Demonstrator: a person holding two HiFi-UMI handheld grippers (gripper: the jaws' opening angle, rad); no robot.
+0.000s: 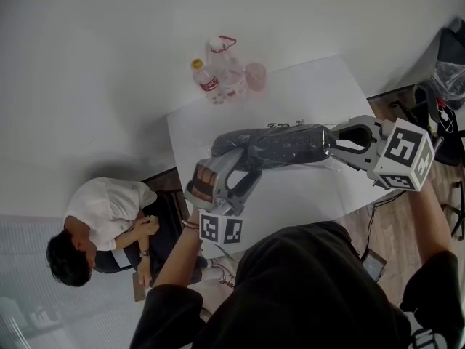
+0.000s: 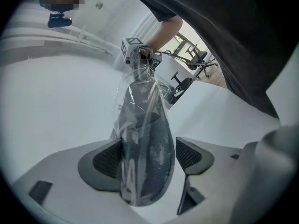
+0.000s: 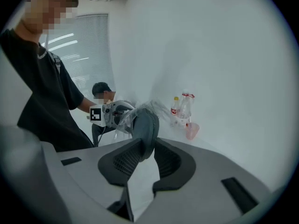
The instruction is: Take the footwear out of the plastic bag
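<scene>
A white rectangular table [image 1: 305, 100] carries, clustered at its 11 o'clock corner, a small clear plastic bottle with a yellow cap [image 1: 205, 80], a taller clear plastic bottle with a red handle [image 1: 225, 64] and a pink translucent cup [image 1: 255, 75].

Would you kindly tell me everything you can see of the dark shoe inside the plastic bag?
The shoe is dark grey and matte, and sits inside a clear, crinkled plastic bag. It is held roughly level above the white table, spanning the two grippers. The left gripper clamps one bagged end and the right gripper grips the opposite end. Sole, laces and finer details cannot be made out.
</scene>
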